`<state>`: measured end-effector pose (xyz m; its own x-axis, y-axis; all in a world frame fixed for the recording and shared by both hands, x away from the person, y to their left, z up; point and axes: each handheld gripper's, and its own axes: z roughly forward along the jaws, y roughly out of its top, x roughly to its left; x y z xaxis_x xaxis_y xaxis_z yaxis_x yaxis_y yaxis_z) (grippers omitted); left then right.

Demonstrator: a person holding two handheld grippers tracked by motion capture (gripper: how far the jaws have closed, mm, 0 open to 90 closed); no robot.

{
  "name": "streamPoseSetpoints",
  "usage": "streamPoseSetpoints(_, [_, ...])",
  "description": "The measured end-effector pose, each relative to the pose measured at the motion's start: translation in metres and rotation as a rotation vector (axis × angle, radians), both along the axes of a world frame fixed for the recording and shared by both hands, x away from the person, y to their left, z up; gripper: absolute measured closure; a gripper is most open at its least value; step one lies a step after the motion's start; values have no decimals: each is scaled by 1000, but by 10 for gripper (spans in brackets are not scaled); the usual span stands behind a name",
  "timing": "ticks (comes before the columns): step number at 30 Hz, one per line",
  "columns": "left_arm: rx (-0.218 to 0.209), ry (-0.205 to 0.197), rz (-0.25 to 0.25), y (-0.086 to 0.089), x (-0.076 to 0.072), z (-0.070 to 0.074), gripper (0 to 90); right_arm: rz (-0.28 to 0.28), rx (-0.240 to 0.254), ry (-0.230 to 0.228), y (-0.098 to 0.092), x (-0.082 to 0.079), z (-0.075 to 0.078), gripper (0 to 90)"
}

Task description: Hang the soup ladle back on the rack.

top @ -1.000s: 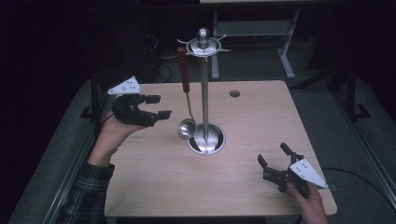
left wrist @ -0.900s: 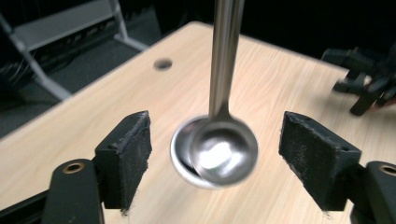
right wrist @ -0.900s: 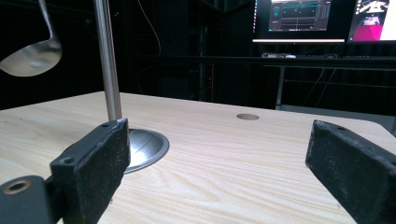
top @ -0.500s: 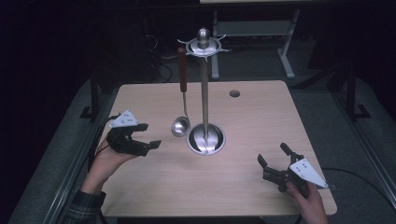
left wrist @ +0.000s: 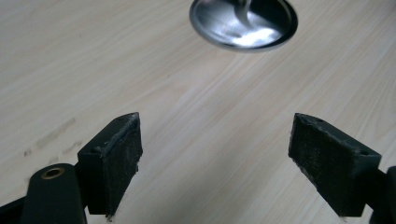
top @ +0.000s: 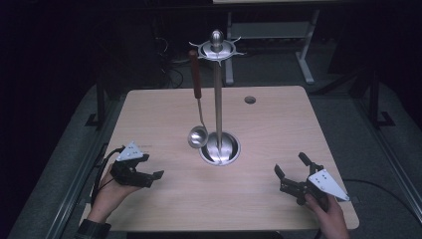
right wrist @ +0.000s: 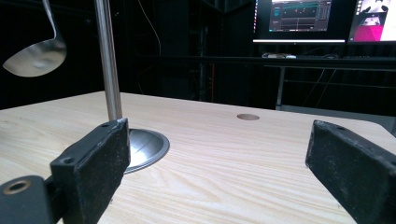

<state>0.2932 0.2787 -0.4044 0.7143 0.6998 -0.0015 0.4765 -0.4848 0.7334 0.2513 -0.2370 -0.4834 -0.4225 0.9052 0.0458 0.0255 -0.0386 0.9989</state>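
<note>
High view: ladle is hung upright, up-right of the nearer left tool; both tools are spread, right tool too.

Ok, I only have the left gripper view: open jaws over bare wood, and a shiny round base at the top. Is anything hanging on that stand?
Observer: Yes, a ladle with a reddish-brown handle hangs from the top of the stand.
Operator: Does its bowl touch the wood?
Observer: No, the right gripper view shows the bowl hanging clear above the table, beside the pole.
Operator: And my other hand's tool?
Observer: The right gripper is open and empty, low near the table's front right corner.
</note>
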Motion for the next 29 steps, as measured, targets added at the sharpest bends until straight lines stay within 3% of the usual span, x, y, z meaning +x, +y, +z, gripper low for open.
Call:
streamPoseSetpoints(7, [-5, -1, 36, 9, -8, -17, 170, 0, -1, -2, 0, 0, 0, 60])
streamPoseSetpoints(11, [1, -26, 42, 13, -14, -26, 170, 0, 0, -1, 0, 0, 0, 61])
streamPoseSetpoints(16, [-28, -40, 71, 16, -21, -38, 170, 0, -1, -2, 0, 0, 0, 60])
streamPoseSetpoints(22, [21, -34, 67, 16, -24, -47, 159, 0, -4, -4, 0, 0, 0, 60])
streamPoseSetpoints(29, [17, -29, 59, 15, -22, -50, 146, -3, 1, 0, 0, 0, 0, 60])
